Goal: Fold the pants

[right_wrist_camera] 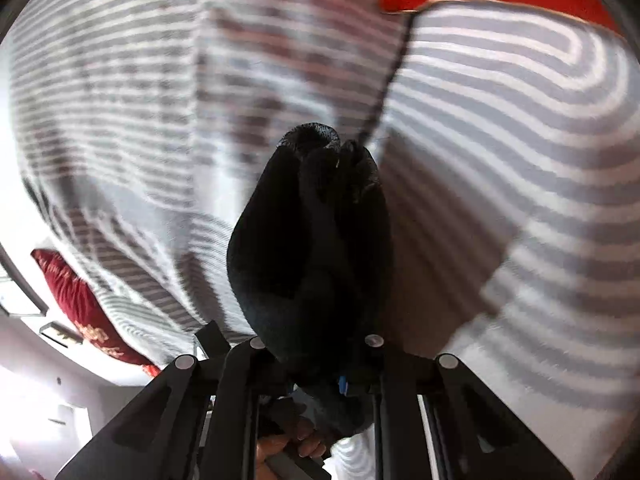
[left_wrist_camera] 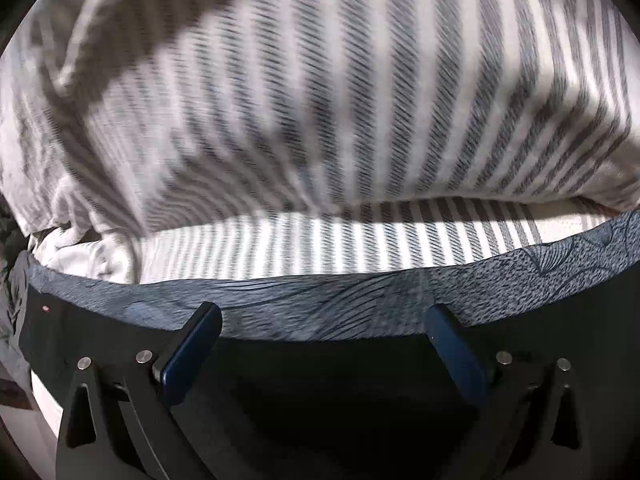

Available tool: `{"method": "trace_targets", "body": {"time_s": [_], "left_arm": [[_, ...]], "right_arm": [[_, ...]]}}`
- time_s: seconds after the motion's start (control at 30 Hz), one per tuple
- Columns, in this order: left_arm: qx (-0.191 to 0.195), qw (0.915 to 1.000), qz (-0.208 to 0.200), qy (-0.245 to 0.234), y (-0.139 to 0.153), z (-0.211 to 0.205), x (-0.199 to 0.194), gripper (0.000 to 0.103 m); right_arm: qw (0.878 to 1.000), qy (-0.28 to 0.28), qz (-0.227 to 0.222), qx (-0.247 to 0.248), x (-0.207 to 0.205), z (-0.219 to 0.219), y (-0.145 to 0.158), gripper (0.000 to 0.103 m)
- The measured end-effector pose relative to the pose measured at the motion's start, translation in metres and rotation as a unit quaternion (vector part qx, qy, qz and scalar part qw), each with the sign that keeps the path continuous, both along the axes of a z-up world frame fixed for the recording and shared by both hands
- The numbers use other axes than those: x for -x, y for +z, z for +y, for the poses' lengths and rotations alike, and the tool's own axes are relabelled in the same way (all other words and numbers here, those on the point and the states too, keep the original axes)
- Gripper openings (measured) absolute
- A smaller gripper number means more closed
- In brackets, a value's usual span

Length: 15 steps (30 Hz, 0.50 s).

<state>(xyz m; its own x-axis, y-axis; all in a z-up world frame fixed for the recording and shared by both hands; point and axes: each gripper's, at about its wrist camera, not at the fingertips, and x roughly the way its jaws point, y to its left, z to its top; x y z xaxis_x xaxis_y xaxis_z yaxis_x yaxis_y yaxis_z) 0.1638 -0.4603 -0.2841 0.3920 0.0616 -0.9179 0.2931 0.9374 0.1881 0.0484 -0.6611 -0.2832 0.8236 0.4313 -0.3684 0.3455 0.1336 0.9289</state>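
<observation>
Two grippers are working: right gripper (right_wrist_camera: 340, 384) fingers are pinching the dark pants (right_wrist_camera: 312, 240), bunched lengthwise ahead over the striped bed (right_wrist_camera: 500, 120); left gripper (left_wrist_camera: 320, 344) fingers are spread, empty, at the bed's near edge.

One pair of black pants (right_wrist_camera: 308, 240), bunched in a single wad; two grippers, left gripper (left_wrist_camera: 324, 320) and right gripper (right_wrist_camera: 320, 360), each with two fingers, so four in all, though only the left's blue-padded fingers (left_wrist_camera: 192, 344) show clearly. One grey-and-white striped cover (left_wrist_camera: 320, 100), one blue patterned sheet (left_wrist_camera: 320, 300), one dark red cushion (right_wrist_camera: 76, 300), one hand (right_wrist_camera: 288, 452) partly seen
</observation>
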Motion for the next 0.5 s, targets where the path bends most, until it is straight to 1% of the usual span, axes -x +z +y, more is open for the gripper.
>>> {"method": "trace_targets", "body": {"time_s": [0.1, 0.13, 0.27, 0.37, 0.43, 0.5], "left_arm": [[0.012, 0.9998, -0.016, 0.006, 0.015, 0.021, 0.005, 0.103], [0.017, 0.9998, -0.011, 0.005, 0.016, 0.029, 0.007, 0.103], [0.017, 0.9997, 0.014, -0.012, 0.004, 0.045, 0.02, 0.103], [0.036, 0.9982, 0.043, -0.02, -0.003, 0.063, 0.022, 0.103], [0.047, 0.9975, 0.049, -0.021, -0.002, 0.077, 0.024, 0.103], [0.057, 0.9972, 0.046, -0.013, 0.006, 0.1, 0.02, 0.103]], "right_arm": [[1.0, 0.01, -0.018, 0.008, -0.002, 0.01, 0.019, 0.016], [1.0, 0.014, -0.022, 0.012, -0.003, 0.013, 0.025, 0.016], [0.997, 0.041, -0.041, 0.041, -0.011, 0.036, 0.055, 0.016], [0.994, 0.066, -0.051, 0.063, -0.022, 0.063, 0.077, 0.016], [0.992, 0.083, -0.056, 0.075, -0.032, 0.086, 0.088, 0.016], [0.989, 0.104, -0.055, 0.093, -0.042, 0.111, 0.097, 0.016]]}}
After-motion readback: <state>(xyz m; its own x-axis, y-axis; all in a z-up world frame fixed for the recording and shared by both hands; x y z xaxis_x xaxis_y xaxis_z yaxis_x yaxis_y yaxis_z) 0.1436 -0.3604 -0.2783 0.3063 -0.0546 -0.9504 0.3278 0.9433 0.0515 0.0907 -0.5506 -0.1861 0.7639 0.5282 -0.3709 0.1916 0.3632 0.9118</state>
